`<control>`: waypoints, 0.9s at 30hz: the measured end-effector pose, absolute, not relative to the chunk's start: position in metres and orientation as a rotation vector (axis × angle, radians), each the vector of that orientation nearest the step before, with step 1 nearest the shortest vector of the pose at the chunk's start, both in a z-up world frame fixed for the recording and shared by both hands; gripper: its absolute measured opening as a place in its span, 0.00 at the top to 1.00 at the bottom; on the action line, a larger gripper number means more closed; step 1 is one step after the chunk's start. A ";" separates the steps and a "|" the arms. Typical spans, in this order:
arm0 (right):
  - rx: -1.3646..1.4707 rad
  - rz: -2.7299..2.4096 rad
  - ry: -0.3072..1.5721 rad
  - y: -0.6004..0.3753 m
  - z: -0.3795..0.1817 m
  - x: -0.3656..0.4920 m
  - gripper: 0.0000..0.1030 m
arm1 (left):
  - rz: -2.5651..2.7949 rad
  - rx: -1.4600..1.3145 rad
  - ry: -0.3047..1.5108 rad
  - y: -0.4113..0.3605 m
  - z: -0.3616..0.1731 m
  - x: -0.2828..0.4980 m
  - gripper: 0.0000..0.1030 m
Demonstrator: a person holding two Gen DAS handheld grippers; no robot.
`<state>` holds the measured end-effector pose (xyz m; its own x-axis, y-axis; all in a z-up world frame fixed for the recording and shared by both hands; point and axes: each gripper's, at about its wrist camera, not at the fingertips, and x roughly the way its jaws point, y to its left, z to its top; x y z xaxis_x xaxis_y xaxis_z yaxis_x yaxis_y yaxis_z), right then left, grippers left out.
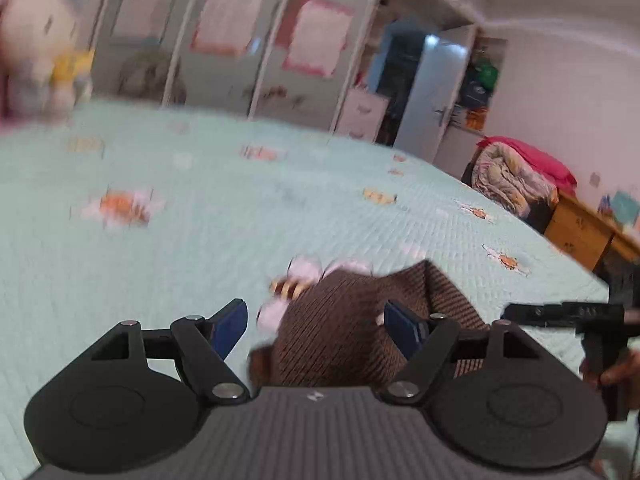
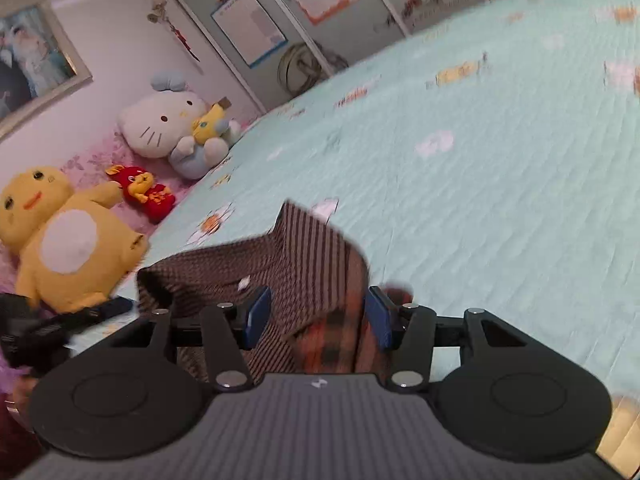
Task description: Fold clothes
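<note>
Left gripper (image 1: 316, 326): jaws apart, brown striped garment (image 1: 340, 332) lying between them on the mint quilted bedspread (image 1: 200, 248); contact cannot be confirmed. Right gripper (image 2: 318, 316): jaws apart around bunched cloth of the same garment (image 2: 304, 256), whose lower part is hidden. Both views motion-blurred.

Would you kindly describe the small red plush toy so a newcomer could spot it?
Start at the pale green bedspread and look to its pink-sheeted end. The red plush lies between the big yellow duck and the white cat, the smallest and the only red toy.
</note>
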<state>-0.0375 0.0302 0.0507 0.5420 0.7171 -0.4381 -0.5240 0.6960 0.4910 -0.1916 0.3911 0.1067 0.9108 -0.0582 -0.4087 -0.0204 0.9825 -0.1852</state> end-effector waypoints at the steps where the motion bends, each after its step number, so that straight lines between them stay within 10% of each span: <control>1: 0.285 0.760 0.650 0.037 0.053 -0.034 0.39 | -0.020 -0.144 0.426 0.383 0.109 -0.188 0.21; 6: 0.157 0.830 0.689 0.077 0.051 0.001 0.31 | -0.004 0.068 0.545 0.347 0.099 -0.141 0.17; 9: 0.188 0.849 0.745 0.086 0.043 0.022 0.34 | -0.016 -0.005 0.610 0.357 0.086 -0.129 0.50; 12: 0.225 0.885 0.784 0.091 0.041 0.030 0.92 | -0.071 -0.116 0.624 0.377 0.084 -0.128 0.82; 13: 0.233 0.881 0.774 0.089 0.044 0.025 0.93 | -0.098 -0.137 0.617 0.383 0.088 -0.131 0.85; 21: 0.443 0.752 0.775 0.053 0.050 0.006 0.93 | -0.297 -0.430 0.569 0.430 0.135 -0.130 0.84; 27: 0.535 0.629 0.788 0.034 0.043 0.002 0.77 | -0.011 -0.168 0.705 0.415 0.088 -0.088 0.44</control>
